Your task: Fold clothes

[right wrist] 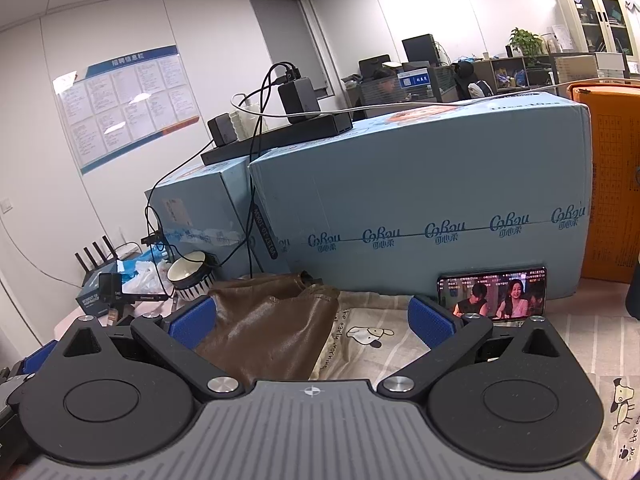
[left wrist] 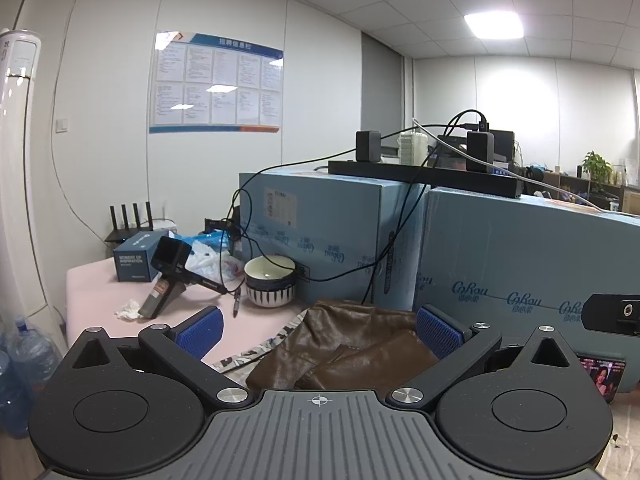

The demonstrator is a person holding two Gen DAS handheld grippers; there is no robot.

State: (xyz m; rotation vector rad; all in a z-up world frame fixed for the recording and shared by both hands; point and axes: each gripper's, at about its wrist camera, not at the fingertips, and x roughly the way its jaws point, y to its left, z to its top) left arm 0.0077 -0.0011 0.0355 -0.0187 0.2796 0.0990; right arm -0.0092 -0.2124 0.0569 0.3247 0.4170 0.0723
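Observation:
A brown leather-like garment (left wrist: pixel 352 344) lies crumpled on a printed cloth (left wrist: pixel 276 336) in front of the blue cartons. My left gripper (left wrist: pixel 320 330) hovers over it, open, blue pads wide apart with nothing between them. In the right wrist view the same brown garment (right wrist: pixel 276 320) lies left of centre on the cartoon-dog cloth (right wrist: pixel 372 344). My right gripper (right wrist: pixel 312 316) is open above its right edge, holding nothing. A bit of the left gripper's blue pad (right wrist: pixel 38 356) shows at the far left.
Two large blue cartons (right wrist: pixel 420 184) wall off the back, with a black bar, chargers and cables on top. A phone (right wrist: pixel 494 294) leans on the right carton. A striped bowl (left wrist: pixel 270 280), action camera (left wrist: pixel 170 260), pen and blue box (left wrist: pixel 136 258) sit at left. An orange box (right wrist: pixel 612 184) stands right.

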